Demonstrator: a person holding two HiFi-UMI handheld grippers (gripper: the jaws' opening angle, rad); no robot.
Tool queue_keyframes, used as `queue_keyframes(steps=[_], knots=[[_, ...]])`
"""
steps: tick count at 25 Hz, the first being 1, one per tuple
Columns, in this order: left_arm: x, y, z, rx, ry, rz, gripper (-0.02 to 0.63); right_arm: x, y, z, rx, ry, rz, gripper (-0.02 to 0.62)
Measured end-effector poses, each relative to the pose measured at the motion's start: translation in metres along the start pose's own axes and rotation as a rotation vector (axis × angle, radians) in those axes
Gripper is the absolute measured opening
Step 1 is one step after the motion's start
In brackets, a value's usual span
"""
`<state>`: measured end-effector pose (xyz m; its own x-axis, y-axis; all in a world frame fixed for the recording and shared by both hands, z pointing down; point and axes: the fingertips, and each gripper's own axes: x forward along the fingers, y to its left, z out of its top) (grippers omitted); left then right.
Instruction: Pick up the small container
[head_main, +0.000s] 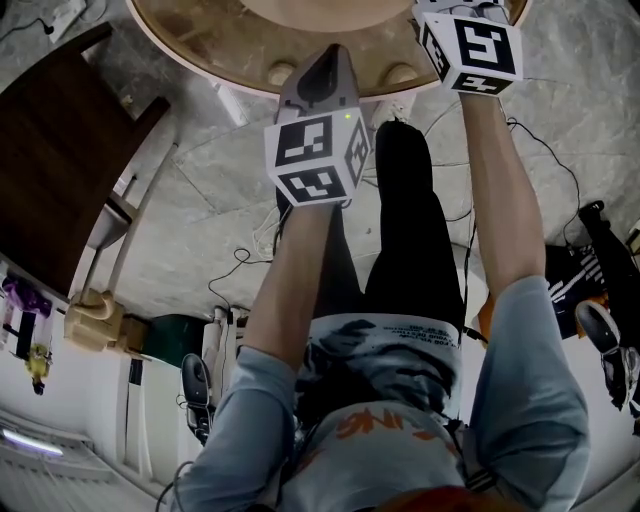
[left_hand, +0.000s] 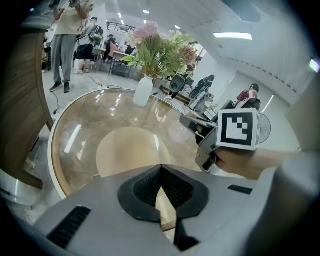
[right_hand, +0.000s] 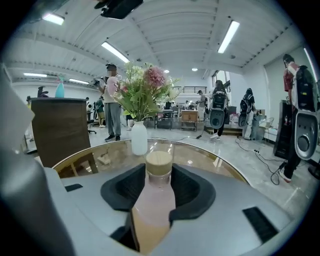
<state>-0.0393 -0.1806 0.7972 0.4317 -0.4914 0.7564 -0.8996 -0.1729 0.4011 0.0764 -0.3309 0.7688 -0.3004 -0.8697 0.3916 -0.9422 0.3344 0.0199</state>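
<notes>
A dark wooden chair (head_main: 60, 150) stands at the far left of the head view, beside a round table (head_main: 200, 45) with a glass top and a pale wooden rim. A grey stone floor (head_main: 200, 190) with loose cables (head_main: 240, 262) runs beneath.

The left gripper (left_hand: 160, 169) reaches out over the near edge of the table, its marker cube (head_main: 318, 155) above the person's left forearm. In the left gripper view its dark ribbed pads (left_hand: 145, 187) meet at their tips. Nothing sits between them; only the table shows through the gap nearer the camera.

A white vase (left_hand: 143, 90) of pink flowers and green leaves stands on the far side of the table, well apart from both grippers.

The right gripper (right_hand: 159, 175) is held over the table to the right of the left one, level with it or a little further forward, and its cube (head_main: 472, 50) sits at the top edge of the head view. The bottle (right_hand: 152, 205), the small container of the task, stands between this gripper's jaws: a pale pink, translucent body with a round tan cap (right_hand: 159, 162) rising above the pads. The pads press on its two sides, so it is clamped. Whether its base rests on the glass or hangs clear I cannot tell. The head view does not show the bottle.
</notes>
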Motion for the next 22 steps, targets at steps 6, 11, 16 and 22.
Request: queue_keyframes(steps=[6,11,16,22], knots=[[-0.006,-0.009,0.002,0.009,-0.011,-0.014,0.023,0.003,0.002,0.006,-0.003,0.063,0.011,0.153],[-0.011,-0.006,0.007,0.008,-0.031,-0.004,0.023,-0.002,0.017,0.006,-0.081,0.122,0.064,0.152],[-0.02,0.0,0.021,-0.013,-0.074,0.025,0.023,-0.021,0.028,0.01,-0.044,0.147,0.11,0.152],[-0.046,-0.002,0.06,-0.028,-0.159,0.082,0.023,-0.048,0.034,0.055,-0.037,0.11,0.152,0.152]])
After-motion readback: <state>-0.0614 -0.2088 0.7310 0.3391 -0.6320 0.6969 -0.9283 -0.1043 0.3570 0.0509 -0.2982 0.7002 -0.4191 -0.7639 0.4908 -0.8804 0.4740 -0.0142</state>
